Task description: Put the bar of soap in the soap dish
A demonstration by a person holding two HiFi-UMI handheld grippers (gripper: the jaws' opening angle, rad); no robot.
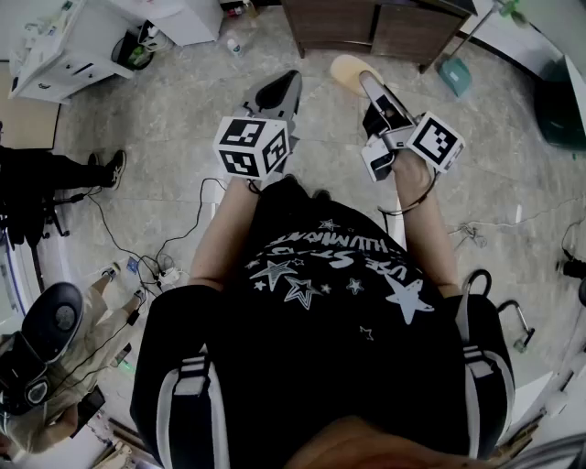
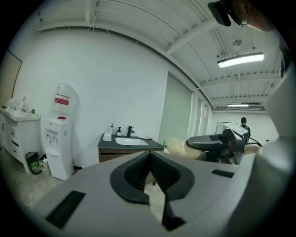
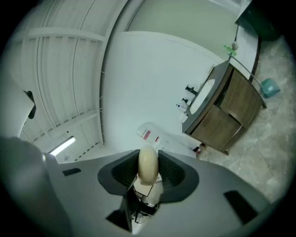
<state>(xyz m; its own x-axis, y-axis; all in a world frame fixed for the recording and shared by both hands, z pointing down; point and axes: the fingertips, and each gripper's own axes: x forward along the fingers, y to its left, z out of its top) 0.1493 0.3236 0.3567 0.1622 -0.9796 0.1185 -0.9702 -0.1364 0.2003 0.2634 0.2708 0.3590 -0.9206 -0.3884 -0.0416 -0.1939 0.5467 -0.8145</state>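
The cream oval bar of soap (image 1: 346,70) is gripped on edge by my right gripper (image 1: 359,81), held level above the floor; the right gripper view shows the soap (image 3: 148,165) pressed between the dark pads. My left gripper (image 1: 279,93) is beside it on the left, jaws together with nothing in them; its tips (image 2: 149,154) meet. From the left gripper view, the soap (image 2: 178,146) and right gripper (image 2: 216,142) are on the right. Ahead stands a dark vanity (image 2: 127,147) with a white basin (image 2: 131,141). I cannot make out a soap dish.
A faucet (image 2: 130,131) and bottles (image 2: 112,129) stand on the vanity top. A water dispenser (image 2: 58,139) stands to its left. The vanity's wooden front (image 1: 385,27) lies ahead, a teal dustpan (image 1: 455,75) beside it. Cables (image 1: 165,256) trail on the floor at left.
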